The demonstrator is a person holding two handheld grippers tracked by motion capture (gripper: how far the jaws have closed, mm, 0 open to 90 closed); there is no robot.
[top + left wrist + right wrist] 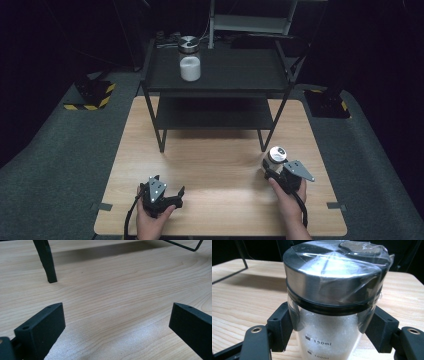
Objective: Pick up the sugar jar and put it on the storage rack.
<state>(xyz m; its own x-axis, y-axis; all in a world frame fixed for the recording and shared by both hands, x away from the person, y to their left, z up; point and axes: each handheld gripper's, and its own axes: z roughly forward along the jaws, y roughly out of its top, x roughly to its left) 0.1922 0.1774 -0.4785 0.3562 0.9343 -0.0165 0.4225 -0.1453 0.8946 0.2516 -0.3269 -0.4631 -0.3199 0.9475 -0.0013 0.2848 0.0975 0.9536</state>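
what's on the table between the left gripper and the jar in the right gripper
Nothing: in the high view, bare wooden table runs from the open left gripper to the jar that the right gripper has clamped in its fingers.

Two lidded jars, one black shelf rack, one wooden table, two grippers.

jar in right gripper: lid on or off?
On. The steel lid caps the jar, film-wrapped, with the right gripper clamped on the glass.
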